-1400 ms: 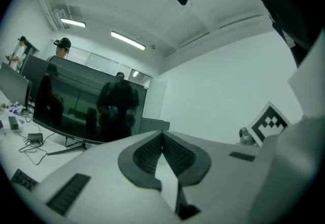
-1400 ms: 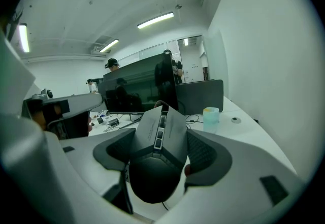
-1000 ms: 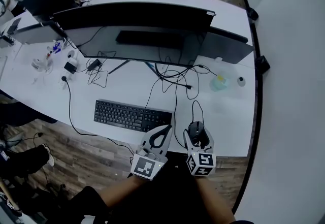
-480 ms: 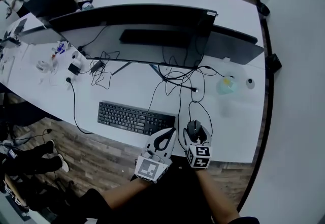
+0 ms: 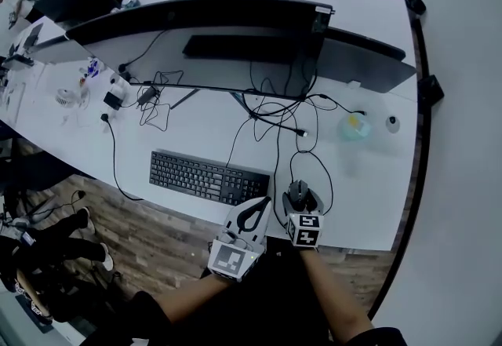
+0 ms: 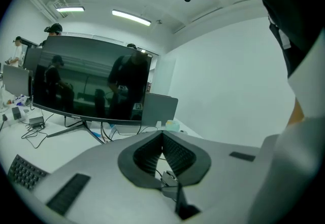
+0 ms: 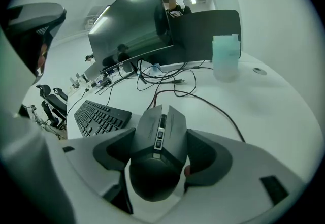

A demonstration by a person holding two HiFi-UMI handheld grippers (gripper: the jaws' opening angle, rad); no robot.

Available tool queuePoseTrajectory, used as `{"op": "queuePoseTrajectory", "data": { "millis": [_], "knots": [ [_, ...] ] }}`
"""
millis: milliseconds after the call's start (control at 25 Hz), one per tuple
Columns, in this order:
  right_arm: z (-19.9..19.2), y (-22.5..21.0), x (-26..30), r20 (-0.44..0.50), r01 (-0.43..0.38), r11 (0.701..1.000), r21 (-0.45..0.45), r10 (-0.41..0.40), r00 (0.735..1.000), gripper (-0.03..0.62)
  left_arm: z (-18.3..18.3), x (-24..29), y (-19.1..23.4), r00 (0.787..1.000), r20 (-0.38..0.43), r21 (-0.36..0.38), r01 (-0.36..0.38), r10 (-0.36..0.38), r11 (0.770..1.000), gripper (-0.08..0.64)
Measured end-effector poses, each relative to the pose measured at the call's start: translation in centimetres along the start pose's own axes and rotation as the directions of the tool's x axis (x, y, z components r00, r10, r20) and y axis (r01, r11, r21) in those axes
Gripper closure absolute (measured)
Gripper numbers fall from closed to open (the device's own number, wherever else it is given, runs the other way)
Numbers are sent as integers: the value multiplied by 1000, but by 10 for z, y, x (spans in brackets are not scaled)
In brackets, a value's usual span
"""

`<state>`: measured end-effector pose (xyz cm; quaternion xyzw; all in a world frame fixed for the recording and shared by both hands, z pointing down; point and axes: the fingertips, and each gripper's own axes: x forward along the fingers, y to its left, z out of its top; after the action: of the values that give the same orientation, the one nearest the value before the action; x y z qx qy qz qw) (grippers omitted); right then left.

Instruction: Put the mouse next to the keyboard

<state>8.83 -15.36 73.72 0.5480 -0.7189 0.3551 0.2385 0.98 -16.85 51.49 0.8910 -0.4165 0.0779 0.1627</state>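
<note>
The right tool [image 7: 158,153] clamps the dark, angular, wired mouse [image 7: 161,125]; the left tool [image 6: 162,137] is closed and empty.

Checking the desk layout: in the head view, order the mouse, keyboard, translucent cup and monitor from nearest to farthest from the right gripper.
1. mouse, in the jaws of the right gripper.
2. keyboard, just left.
3. translucent cup, beyond, rightward.
4. monitor, at the back.

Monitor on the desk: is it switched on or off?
Off, it seems: the monitor screen is dark and shows only reflections of people in the room.
</note>
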Motion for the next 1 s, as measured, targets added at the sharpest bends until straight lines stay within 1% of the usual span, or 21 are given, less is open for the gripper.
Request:
{"op": "queuePoseTrajectory", "data": {
  "millis": [120, 280, 400, 520, 680, 760, 880, 920, 1000],
  "knots": [
    [-6, 3, 7, -16, 5, 1000, 0, -5, 1000, 268, -4, 0, 0, 1000, -11, -4, -10, 10, 1000, 555],
    [-9, 1, 15, -37, 40, 999, -17, -41, 998, 268, -8, -4, 1, 999, -28, 10, -26, 26, 1000, 555],
    [-13, -3, 18, -66, 68, 996, -57, -71, 995, 268, -9, -7, 5, 998, -37, 6, -47, 48, 999, 555],
    [-14, 1, 19, -76, 80, 993, -88, -86, 993, 268, -13, -12, 8, 998, -44, 2, -52, 52, 999, 555],
    [-15, 3, 20, -83, 99, 990, -102, -108, 991, 268, -11, -14, 8, 997, -31, -16, -66, 65, 998, 555],
    [-15, 1, 22, -79, 114, 987, -116, -124, 989, 268, -9, -16, 9, 997, -29, -12, -71, 70, 997, 555],
    [-15, 0, 22, -66, 120, 987, -106, -127, 990, 268, -11, -22, 13, 996, -45, 31, -76, 77, 997, 555],
    [-15, 1, 22, -62, 116, 989, -93, -122, 991, 268, -12, -24, 13, 996, -49, 33, -74, 75, 997, 555],
    [-14, 3, 22, -55, 105, 992, -70, -109, 993, 268, -15, -27, 12, 997, -48, 4, -65, 65, 998, 555]
  ]
}}
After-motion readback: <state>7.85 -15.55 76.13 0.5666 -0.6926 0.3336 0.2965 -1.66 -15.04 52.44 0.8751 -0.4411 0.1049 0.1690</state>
